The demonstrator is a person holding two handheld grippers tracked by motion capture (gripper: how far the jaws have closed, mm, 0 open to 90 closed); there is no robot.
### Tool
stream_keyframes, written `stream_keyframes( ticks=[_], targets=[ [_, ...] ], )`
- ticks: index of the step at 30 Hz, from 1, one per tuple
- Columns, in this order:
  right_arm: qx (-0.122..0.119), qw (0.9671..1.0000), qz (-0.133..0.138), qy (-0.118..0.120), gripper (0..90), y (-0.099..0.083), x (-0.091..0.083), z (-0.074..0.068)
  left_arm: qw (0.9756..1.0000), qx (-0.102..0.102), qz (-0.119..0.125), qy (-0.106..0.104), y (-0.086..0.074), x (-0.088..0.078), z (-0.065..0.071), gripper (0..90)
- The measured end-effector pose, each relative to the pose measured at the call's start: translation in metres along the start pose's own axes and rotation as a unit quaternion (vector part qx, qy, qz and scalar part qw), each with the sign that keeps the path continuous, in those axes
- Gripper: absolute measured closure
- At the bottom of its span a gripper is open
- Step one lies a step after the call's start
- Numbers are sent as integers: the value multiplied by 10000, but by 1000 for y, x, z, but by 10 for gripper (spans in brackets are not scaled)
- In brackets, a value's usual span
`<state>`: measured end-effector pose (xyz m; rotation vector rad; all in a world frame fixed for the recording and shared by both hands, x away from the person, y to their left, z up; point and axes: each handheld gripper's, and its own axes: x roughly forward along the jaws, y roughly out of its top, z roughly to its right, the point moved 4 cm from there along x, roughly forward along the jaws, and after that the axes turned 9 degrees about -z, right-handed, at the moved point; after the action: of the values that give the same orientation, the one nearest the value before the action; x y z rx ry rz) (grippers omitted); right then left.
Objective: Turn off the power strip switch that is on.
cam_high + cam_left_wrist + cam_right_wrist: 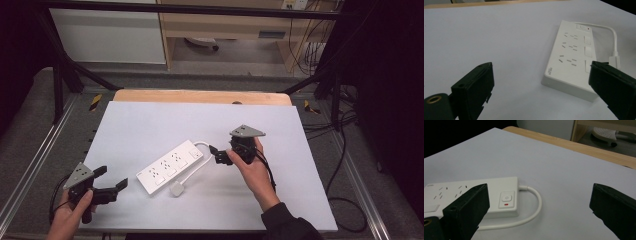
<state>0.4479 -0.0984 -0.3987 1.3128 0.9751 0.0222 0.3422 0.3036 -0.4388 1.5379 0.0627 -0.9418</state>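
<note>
Seen from the high view: a white rectangular plastic power strip (pixel 170 167) lying diagonally near the middle of a pale grey table top (pixel 150 125), its short white cable (pixel 196 165) looping off the far end and curling back to a white plug (pixel 177 189) resting just beside the strip's near long edge. At lower left, the left gripper (pixel 111 179), black with a grey three-cornered plate on top, held in the person's left hand (pixel 67 216), jaws spread wide and empty, aimed toward the strip's near end but well apart from it. At right, the right gripper (pixel 220 155), gripped by the right hand (pixel 252 170) in a dark sleeve, hovering just beside the strip's cable end, jaws likewise apart and holding nothing.

From the left gripper view: the power strip (pixel 571 60) framed between two black jaws, three sets of socket slots and a row of square switches showing on its top face, the cable (pixel 610 37) arching at its far end.

From the right gripper view: the strip's switch end (pixel 509 197), a power button with a small red mark below it, and the cable (pixel 534 207) curving away across the table, both jaws standing clear of it. Beyond the grey surface, a strip of light wooden table edge (pixel 200 96).
</note>
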Motion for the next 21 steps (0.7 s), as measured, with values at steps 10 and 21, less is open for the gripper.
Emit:
stream_keyframes(
  ticks=[10, 21],
  targets=[
    [213, 9994, 173, -229, 32, -7, -26, 31, 10000, -5, -6, 2, 0, 0, 0, 61],
    [510, 9970, 302, -490, 39, -34, -52, 64, 10000, -7, -7, 5, 0, 0, 0, 61]
  ],
)
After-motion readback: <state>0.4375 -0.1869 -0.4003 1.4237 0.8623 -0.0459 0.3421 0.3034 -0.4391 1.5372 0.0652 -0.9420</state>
